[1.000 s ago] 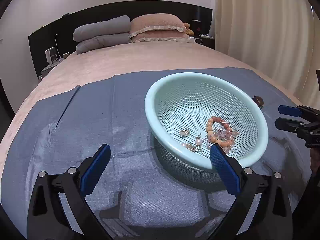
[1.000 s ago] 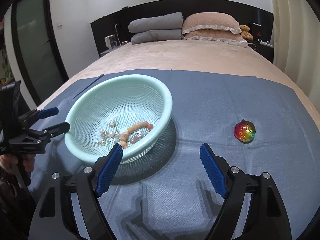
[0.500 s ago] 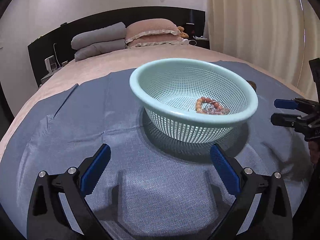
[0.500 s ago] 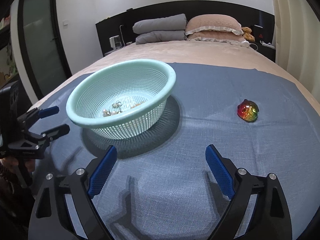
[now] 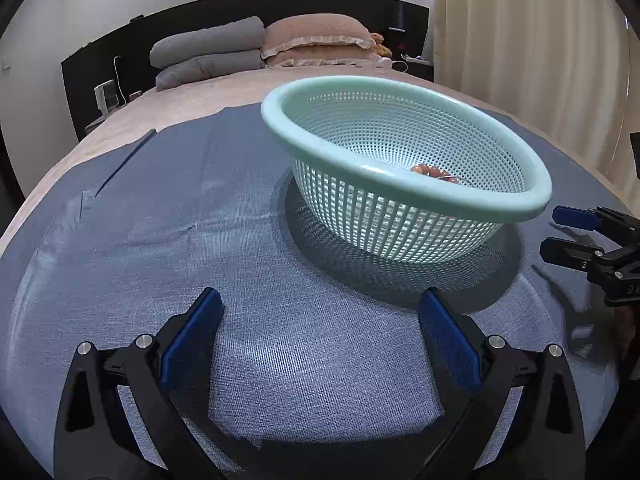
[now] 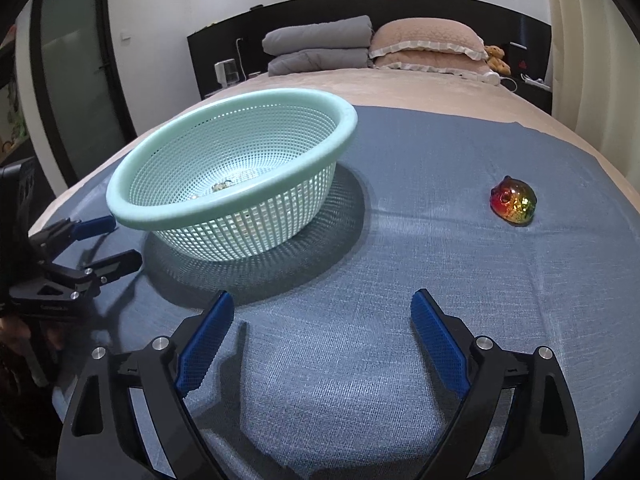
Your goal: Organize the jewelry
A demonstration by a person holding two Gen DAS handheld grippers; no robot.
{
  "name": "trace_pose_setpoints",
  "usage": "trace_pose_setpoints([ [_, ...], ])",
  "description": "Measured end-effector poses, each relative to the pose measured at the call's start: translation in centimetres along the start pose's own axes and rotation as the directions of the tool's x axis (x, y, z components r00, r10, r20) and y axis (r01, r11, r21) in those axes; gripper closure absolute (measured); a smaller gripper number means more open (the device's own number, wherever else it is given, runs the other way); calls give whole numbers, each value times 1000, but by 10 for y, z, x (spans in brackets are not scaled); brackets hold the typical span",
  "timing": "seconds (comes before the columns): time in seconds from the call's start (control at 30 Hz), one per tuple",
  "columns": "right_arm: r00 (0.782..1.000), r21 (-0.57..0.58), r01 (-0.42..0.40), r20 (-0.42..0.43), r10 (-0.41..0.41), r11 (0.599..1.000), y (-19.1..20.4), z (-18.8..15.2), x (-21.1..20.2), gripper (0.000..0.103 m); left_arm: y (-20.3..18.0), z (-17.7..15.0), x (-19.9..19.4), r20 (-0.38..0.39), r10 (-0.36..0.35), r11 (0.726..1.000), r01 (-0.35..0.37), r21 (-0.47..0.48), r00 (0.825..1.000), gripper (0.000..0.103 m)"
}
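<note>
While both of my tongs stand spread with nothing between the blue pads, my left gripper [image 5: 320, 328] and my right gripper [image 6: 322, 334] hang low over the blue cloth [image 6: 400, 264]. Frame centre: mint mesh basket [image 5: 400, 208] on the cloth, holding a bead bracelet [image 5: 428, 169] and small jewelry pieces [image 6: 222, 186]. Right of the right-wrist frame: an iridescent trinket [image 6: 513, 200], well apart.
</note>
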State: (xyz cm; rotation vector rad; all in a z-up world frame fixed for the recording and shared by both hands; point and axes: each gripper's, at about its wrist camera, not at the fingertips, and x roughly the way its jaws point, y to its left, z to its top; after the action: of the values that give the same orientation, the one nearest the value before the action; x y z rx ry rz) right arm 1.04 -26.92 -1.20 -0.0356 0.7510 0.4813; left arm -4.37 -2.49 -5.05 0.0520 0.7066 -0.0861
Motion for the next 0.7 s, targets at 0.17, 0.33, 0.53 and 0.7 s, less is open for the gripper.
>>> trace_pose_setpoints([
  [0.17,999,7,13,-32,-13,1000,-1,1,8,17,-5,-3,2,-8,6,1000,-6,19,1000,6],
  [0.33,998,-22,40,-49,-41,999,6,1,11,15,-6,-4,5,-24,6,1000,-6,21,1000,6],
  [0.53,997,-34,41,-67,-43,999,8,0,14,11,-7,-4,5,-29,8,1000,-7,22,1000,6],
  [0.7,995,-49,50,-79,-54,998,11,1,17,9,-4,0,6,-34,6,1000,-5,20,999,6],
])
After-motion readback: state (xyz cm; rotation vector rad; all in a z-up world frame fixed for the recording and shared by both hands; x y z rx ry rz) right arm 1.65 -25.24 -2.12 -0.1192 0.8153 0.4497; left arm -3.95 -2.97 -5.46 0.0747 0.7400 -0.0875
